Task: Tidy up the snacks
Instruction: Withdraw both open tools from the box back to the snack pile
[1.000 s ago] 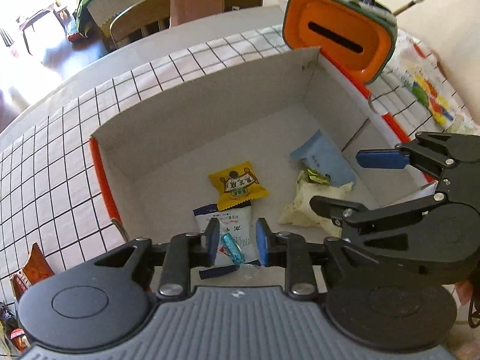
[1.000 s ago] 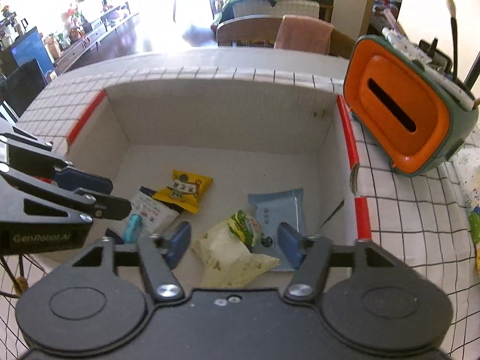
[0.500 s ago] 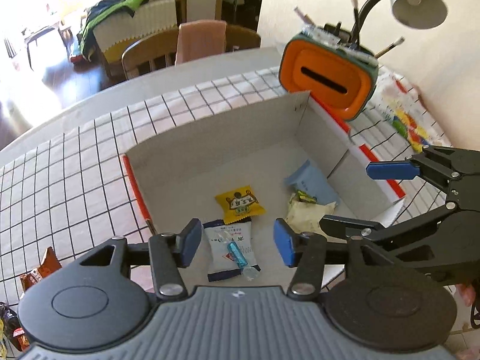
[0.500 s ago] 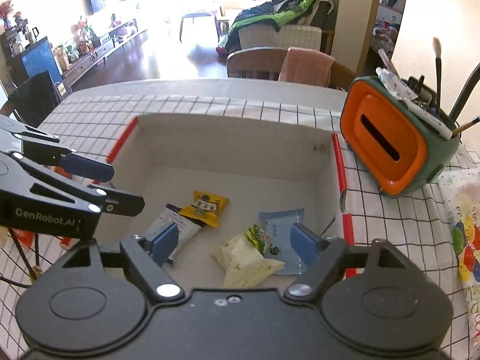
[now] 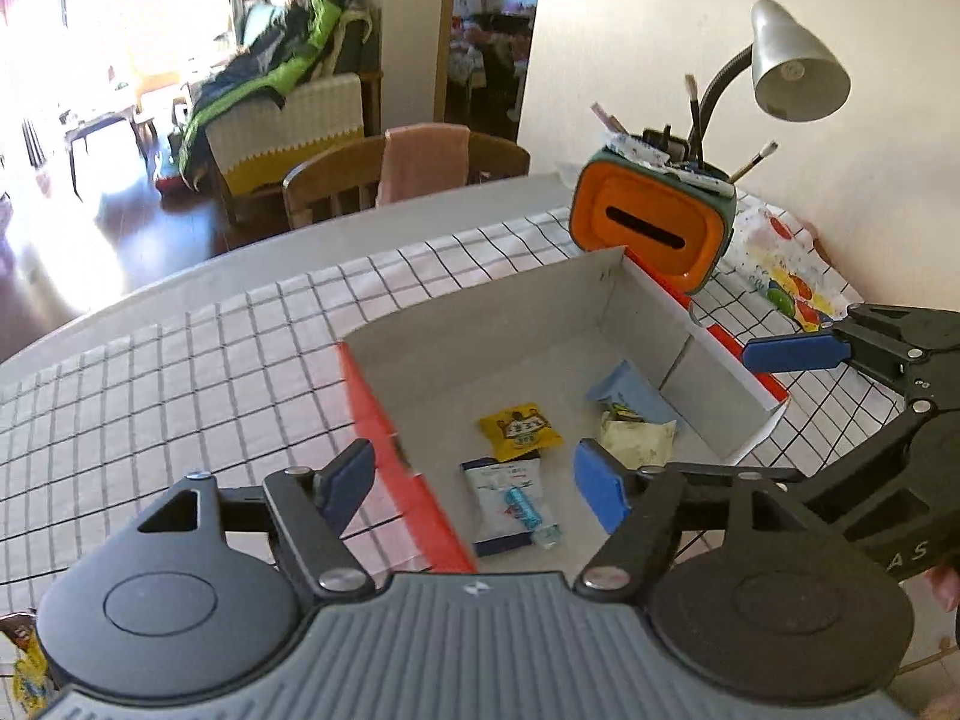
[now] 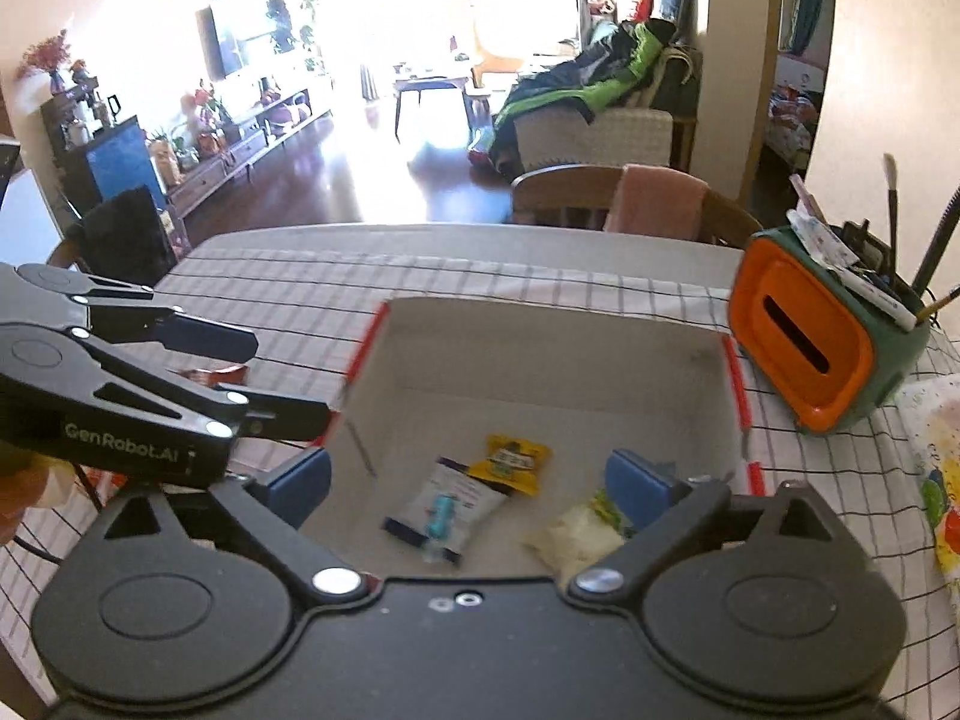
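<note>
Centre frame, both views: white cardboard box with red edges point(image 5: 654, 312) on checked table point(image 5: 180, 396). Inside: yellow snack packet point(image 5: 521, 429), white-blue sachet point(image 5: 507, 501), cream wrapper point(image 5: 636, 443), pale blue pack point(image 5: 630, 387). Left gripper point(image 5: 474, 483) wide open, empty. Right gripper point(image 6: 474, 480) wide open, empty.

Matt grey cardboard box with red outer faces point(image 5: 492, 324); glossy yellow foil-like snack packet point(image 5: 519, 431) inside. White black-gridded cloth table cover point(image 5: 180, 384), soft, matt. Smooth orange-and-green plastic organiser point(image 5: 651, 228). Brushed metal lamp shade point(image 5: 795, 63). Wooden chair back point(image 6: 570, 192), draped with pink cloth.
</note>
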The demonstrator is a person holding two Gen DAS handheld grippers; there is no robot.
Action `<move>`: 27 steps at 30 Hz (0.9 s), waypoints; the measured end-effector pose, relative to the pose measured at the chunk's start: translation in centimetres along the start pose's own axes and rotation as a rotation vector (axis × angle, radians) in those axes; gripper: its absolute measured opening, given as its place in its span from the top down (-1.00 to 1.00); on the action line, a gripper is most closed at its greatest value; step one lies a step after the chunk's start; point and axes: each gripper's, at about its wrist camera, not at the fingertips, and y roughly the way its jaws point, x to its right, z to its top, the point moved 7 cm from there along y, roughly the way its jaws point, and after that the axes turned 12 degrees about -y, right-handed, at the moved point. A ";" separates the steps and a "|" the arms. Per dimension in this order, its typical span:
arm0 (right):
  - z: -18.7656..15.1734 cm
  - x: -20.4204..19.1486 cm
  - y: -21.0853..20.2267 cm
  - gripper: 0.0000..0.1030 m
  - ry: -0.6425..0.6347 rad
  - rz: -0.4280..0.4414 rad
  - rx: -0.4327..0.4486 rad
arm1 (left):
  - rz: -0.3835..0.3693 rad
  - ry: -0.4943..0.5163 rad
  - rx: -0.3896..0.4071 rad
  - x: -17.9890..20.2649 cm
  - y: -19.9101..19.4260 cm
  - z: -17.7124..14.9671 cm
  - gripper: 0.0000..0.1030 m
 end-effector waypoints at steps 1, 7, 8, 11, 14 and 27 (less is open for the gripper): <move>0.1 -0.6 -0.1 -0.95 0.001 0.009 0.007 | 0.000 0.001 0.008 -0.4 -0.5 -0.2 -0.52; 0.9 -4.4 0.2 -1.00 -0.013 0.034 0.024 | 0.000 -0.005 0.044 -3.6 -3.2 -1.7 -0.61; 1.0 -5.0 0.3 -1.00 -0.009 0.044 0.025 | 0.000 -0.011 0.051 -4.3 -3.6 -1.9 -0.62; 1.4 -7.0 0.7 -1.00 -0.011 0.054 0.037 | -0.003 -0.029 0.069 -6.3 -4.9 -2.6 -0.65; 1.8 -9.1 0.9 -1.00 -0.006 0.069 0.046 | -0.009 -0.040 0.105 -8.3 -6.5 -3.3 -0.67; 2.7 -17.9 3.9 -1.00 -0.015 0.115 -0.003 | 0.031 -0.061 0.157 -17.8 -11.0 -5.8 -0.83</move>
